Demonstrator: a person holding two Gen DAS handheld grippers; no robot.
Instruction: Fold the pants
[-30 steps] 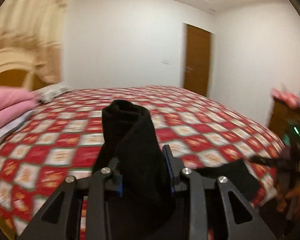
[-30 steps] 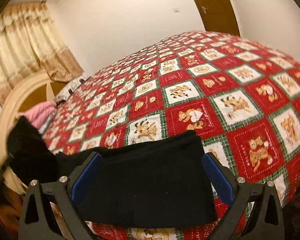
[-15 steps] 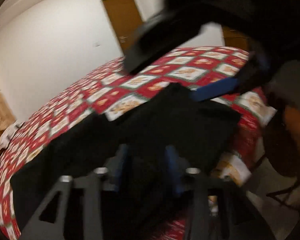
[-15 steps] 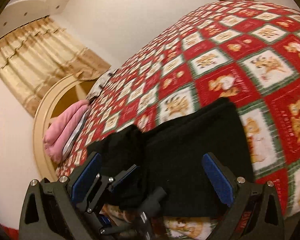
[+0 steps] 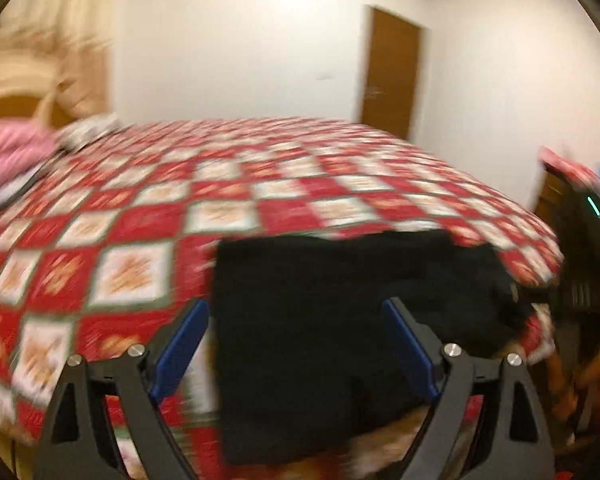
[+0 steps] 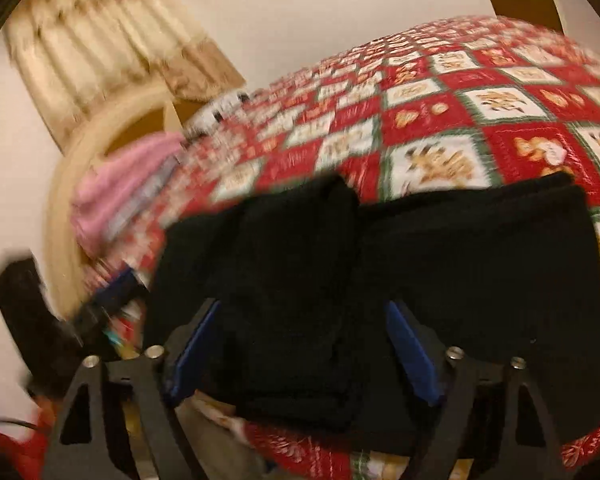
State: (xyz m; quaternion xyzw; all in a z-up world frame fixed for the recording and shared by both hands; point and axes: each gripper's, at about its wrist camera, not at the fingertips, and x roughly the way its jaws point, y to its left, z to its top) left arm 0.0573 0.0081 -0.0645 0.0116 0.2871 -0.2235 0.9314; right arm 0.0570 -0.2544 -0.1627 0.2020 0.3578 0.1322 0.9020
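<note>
In the left wrist view, the left gripper (image 5: 296, 334) hangs over the near edge of a bed covered by a red and white checked quilt (image 5: 148, 220). Its blue-padded jaws are spreading wider, and the black pants (image 5: 320, 320) lie flat on the quilt between and beyond them, with neither pad pressing on the cloth. The pants form a dark, roughly square folded pile that reaches to the bed's front edge and stretches toward the right. A pink blanket (image 5: 8, 152) sits at the far left by the headboard, and a brown door (image 5: 392, 80) stands in the white wall behind the bed. The picture is blurred. In the right wrist view, the right gripper (image 6: 304, 344) is also above the bed's near edge, its jaws drawing inward with a raised fold of the pants (image 6: 380, 264) lying between them; the pads do not appear to be clamped on it. The pants spread wide across the quilt (image 6: 480, 100), from the left of the gripper well out to the right. Cream curtains (image 6: 100, 48) hang in the upper left.
</note>
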